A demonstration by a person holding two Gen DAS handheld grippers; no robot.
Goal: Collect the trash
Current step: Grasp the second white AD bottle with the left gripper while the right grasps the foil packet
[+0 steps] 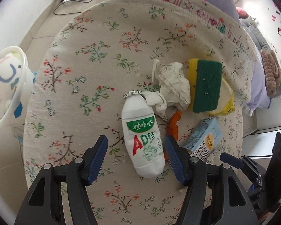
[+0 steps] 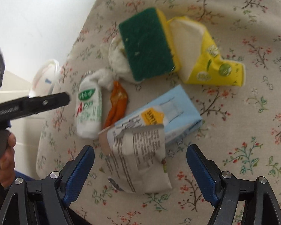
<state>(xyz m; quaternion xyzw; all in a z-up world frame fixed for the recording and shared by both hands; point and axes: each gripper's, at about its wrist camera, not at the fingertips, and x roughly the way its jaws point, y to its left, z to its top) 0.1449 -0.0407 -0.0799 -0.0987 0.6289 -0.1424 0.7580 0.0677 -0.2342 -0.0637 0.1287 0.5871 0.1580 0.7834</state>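
Your left gripper (image 1: 135, 150) has its fingers spread wide around the white plastic AD drink bottle (image 1: 142, 140), lying mid-table on the floral cloth table (image 1: 84, 75), ready to clamp. Your right gripper (image 2: 140, 161), fingers equally released, straddles the crumpled grey printed carton (image 2: 140, 159).

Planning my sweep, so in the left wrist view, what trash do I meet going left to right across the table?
White bin → white AD bottle → orange wrapper → green-topped sponge → yellow carton.

White bottle (image 1: 142, 136) flat among litter (image 1: 175, 83)
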